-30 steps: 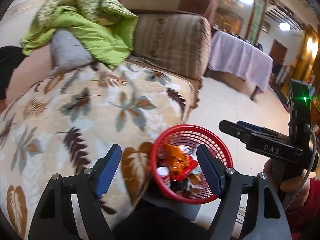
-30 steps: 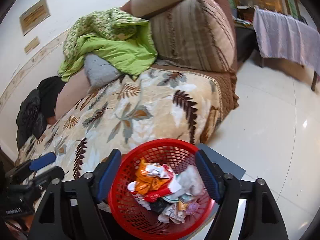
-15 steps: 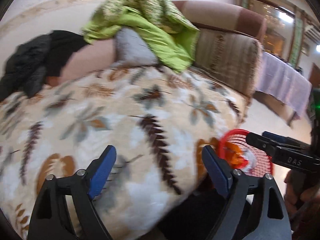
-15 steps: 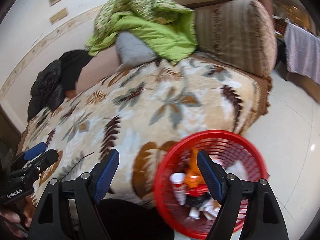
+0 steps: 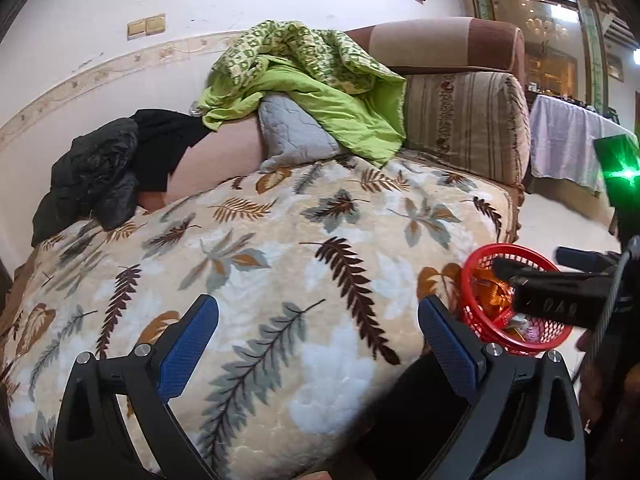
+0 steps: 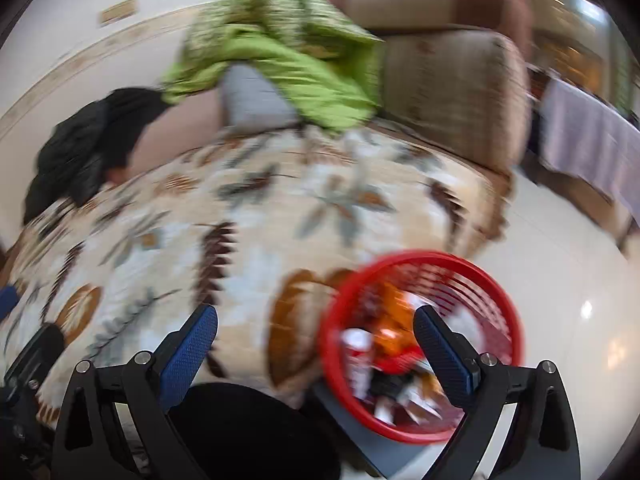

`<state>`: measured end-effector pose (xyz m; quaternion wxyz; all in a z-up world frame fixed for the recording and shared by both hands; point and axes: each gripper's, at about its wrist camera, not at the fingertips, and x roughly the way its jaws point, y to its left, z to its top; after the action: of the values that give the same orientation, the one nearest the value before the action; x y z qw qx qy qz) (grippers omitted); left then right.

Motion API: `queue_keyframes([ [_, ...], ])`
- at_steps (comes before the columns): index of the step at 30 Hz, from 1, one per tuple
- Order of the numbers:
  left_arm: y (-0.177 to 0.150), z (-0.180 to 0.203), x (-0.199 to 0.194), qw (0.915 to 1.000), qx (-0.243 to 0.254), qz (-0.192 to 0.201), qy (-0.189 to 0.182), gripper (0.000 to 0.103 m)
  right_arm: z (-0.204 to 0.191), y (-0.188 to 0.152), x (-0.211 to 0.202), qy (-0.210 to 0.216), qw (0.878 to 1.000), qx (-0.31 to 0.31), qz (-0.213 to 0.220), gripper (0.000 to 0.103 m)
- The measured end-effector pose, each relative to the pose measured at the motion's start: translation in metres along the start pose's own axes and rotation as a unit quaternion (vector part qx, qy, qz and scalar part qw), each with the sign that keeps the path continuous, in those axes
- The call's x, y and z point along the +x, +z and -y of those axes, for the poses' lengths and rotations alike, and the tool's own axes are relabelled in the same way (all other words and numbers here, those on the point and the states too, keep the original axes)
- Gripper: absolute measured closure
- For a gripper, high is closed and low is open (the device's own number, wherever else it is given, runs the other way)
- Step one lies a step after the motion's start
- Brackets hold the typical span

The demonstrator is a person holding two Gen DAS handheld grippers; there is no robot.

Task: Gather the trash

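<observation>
Both hand-held grippers, left (image 5: 318,344) and right (image 6: 316,346), just opened wide, empty; light crinkly wrappers (image 6: 394,330) fill red basket (image 6: 496,280) beside sofa; pinch loose edges.

A: What does the left hand-held gripper (image 5: 318,330) look like?
B: Black angular arms, silver screws, blue textured pads.
A: The right hand-held gripper (image 6: 316,338)?
B: Same build; beside the red basket (image 5: 470,280), its black body carries white lettering, a grey cable and a green light.
</observation>
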<state>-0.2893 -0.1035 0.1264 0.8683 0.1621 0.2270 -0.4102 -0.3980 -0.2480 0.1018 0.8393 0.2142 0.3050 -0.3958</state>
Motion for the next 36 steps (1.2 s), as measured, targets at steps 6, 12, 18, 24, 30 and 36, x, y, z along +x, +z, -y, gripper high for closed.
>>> queue_keyframes([
  [6,0.000,0.025,-0.016,0.9989,0.036,0.030,0.001,0.000,0.033,-0.019,-0.035,-0.028,0.999,0.029,0.019,0.001],
  [12,0.003,0.033,-0.017,0.9985,0.051,0.012,0.016,0.000,0.065,-0.028,-0.064,-0.070,0.990,0.109,0.061,0.001],
  [18,0.002,0.039,-0.013,0.9981,0.061,-0.002,0.007,0.000,0.073,-0.029,-0.059,-0.075,0.988,0.130,0.042,0.001],
  [24,0.001,0.040,-0.006,0.9981,0.059,-0.017,0.001,0.000,0.070,-0.030,-0.054,-0.076,0.989,0.122,0.035,0.001],
  [30,0.001,0.038,-0.005,0.9985,0.052,-0.016,-0.003,0.000,0.068,-0.031,-0.050,-0.079,0.990,0.117,0.024,0.001],
  [36,0.002,0.039,-0.004,0.9985,0.052,-0.017,-0.004,0.000,0.064,-0.030,-0.050,-0.081,0.990,0.108,0.025,0.001],
])
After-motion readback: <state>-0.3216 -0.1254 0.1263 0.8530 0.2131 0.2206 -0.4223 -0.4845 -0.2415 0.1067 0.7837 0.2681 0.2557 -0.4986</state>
